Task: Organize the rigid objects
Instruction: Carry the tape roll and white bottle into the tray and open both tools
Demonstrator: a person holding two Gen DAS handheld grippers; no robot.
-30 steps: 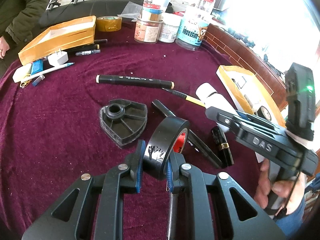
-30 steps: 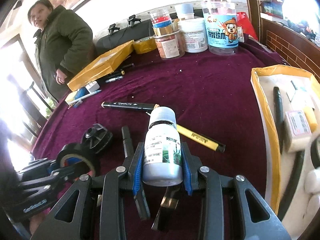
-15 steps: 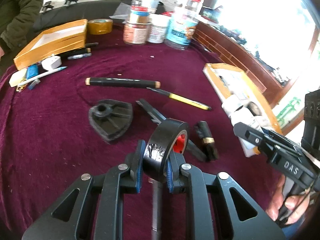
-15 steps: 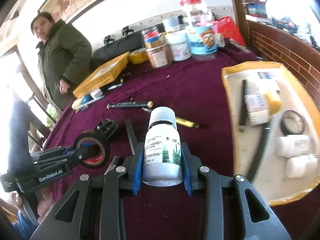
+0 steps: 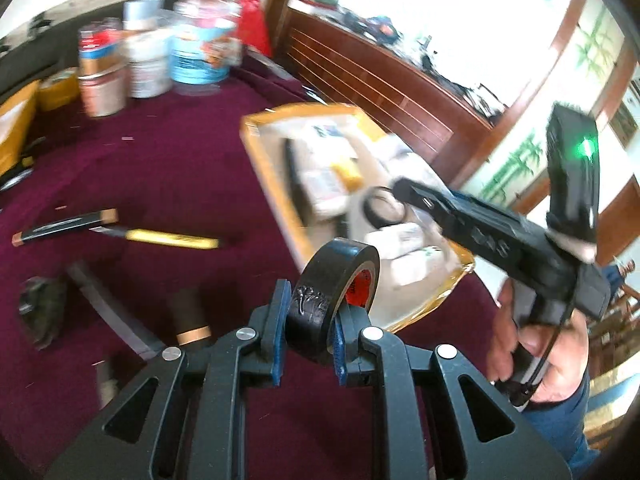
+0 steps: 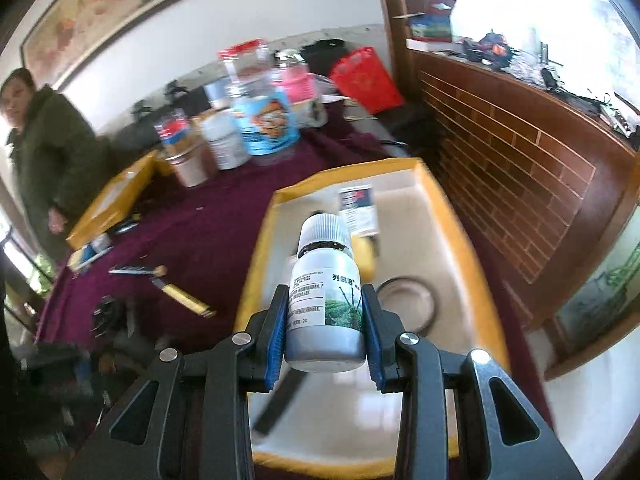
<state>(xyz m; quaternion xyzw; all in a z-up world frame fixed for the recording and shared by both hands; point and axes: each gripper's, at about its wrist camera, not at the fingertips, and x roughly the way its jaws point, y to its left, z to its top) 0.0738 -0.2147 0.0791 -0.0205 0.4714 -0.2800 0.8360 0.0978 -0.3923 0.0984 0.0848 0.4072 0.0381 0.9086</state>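
- The yellow-rimmed tray (image 6: pixel 460 216) lies straight ahead of and below the right gripper (image 6: pixel 325 330); from the left gripper (image 5: pixel 308 332) it sits ahead and to the right, and its far end smears into motion blur in that view.
- The purple cloth (image 5: pixel 168 168) spreads ahead and left of both tools, with a black marker (image 5: pixel 64 226) and a yellow pen (image 5: pixel 172 239) lying loose on it, well apart from either tool.
- The white bottle (image 6: pixel 325 304) stands upright between the right gripper's blue pads, which are closed firmly on its lower body, cap pointing away from the tool. It looks rigid and probably light; the smooth labelled wall could slip, so the low, broad grip on the body seems the sound place.
- The black tape roll (image 5: pixel 334 300) is pinched on edge between the left gripper's pads, red core facing right. It should be stiff and light, best held across its flat sides as now.
- Hard to read: the tray's contents, apart from a dark ring (image 6: pixel 406 304) just beyond the bottle and a small box (image 6: pixel 358 208) farther ahead. The bottle hides the tray floor directly under it, and the bottle's base is not visible.
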